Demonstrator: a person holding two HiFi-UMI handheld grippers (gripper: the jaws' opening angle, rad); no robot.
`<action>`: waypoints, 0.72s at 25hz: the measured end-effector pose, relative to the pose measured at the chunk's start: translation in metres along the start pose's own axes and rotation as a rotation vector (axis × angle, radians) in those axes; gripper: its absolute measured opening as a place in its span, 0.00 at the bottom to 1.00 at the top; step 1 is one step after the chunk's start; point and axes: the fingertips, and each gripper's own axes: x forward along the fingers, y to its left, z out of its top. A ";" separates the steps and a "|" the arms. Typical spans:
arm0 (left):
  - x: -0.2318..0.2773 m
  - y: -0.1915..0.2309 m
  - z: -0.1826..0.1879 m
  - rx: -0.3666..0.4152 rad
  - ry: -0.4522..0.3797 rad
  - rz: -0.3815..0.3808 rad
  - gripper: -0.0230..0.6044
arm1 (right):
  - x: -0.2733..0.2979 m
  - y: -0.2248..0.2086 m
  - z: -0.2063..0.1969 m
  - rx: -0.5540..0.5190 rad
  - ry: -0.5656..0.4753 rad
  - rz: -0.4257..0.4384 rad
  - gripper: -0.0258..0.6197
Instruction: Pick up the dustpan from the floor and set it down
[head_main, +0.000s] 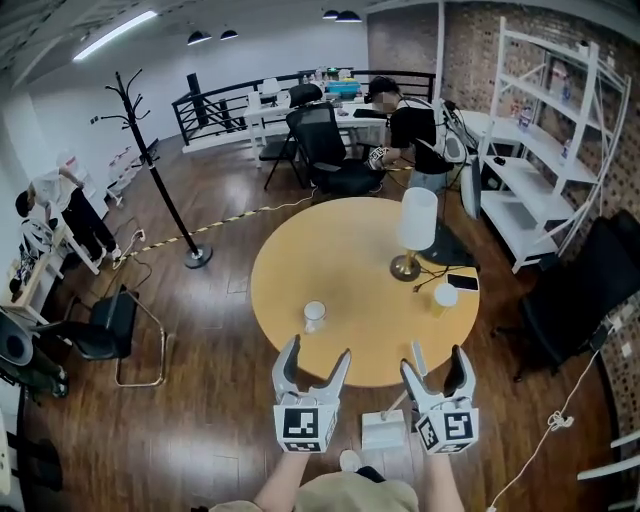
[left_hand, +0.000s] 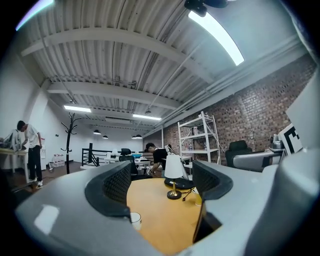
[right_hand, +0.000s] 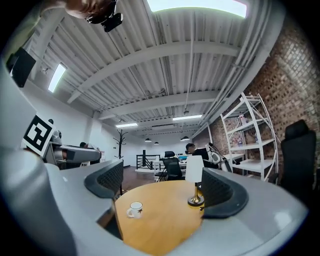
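Currently we hold the left gripper (head_main: 317, 352) and the right gripper (head_main: 436, 365) level at the edge of the round table (head_main: 330, 260), both with jaws apart and empty, presumably because the white dustpan (head_main: 383, 430) stands on the floor between them, not yet reached.

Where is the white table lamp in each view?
Head view: table lamp, right of centre, on the round table.
Left gripper view: table lamp, just right of centre.
Right gripper view: table lamp, right of centre.
Shared landmark: black coat stand, left of the table lamp in every view.
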 end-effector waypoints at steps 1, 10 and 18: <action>0.007 -0.001 0.001 0.007 -0.005 0.008 0.64 | 0.006 -0.004 -0.003 0.012 0.002 0.009 0.78; 0.010 0.044 -0.008 0.035 0.044 0.166 0.63 | 0.071 0.022 -0.012 0.045 0.008 0.166 0.78; 0.026 0.047 -0.010 0.062 0.074 0.116 0.63 | 0.089 0.038 -0.023 0.084 0.013 0.215 0.77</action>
